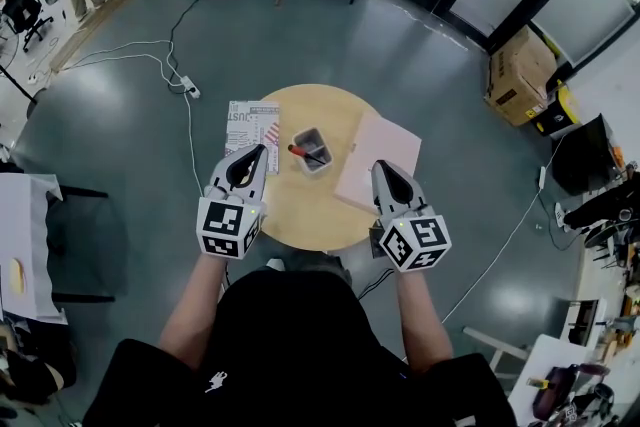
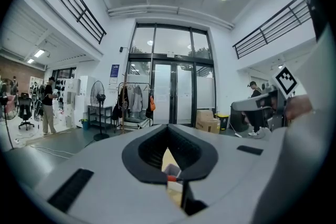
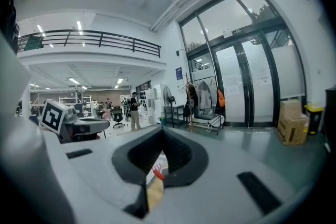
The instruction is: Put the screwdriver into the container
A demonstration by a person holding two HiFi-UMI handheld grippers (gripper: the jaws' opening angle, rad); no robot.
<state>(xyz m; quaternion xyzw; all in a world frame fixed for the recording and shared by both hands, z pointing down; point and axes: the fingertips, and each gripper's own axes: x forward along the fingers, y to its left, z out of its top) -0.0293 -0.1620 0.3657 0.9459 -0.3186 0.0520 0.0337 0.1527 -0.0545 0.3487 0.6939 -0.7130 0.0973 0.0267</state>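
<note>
– Head view first: anything left to do?

– Hardly, judging by the layout. Red-handled screwdriver already inside the small grey open-topped container, leaning, red end up at the left rim. Container upright near the middle of the round wooden desk, between a printed paper sheet on the left and a pale pink flat board on the right.

– And the grippers?

– Left gripper clenched on nothing, tips together, hovering over the near left of the desk, apart from the container. Right gripper likewise closed and empty, above the near part of the pink board. Same story in the left gripper view and the right gripper view: just a sliver of desk, container and red handle glimpsed past the closed pads.

– So, remaining?

– Probably nothing beyond pulling back. Placing step complete, by the look of it.
</note>
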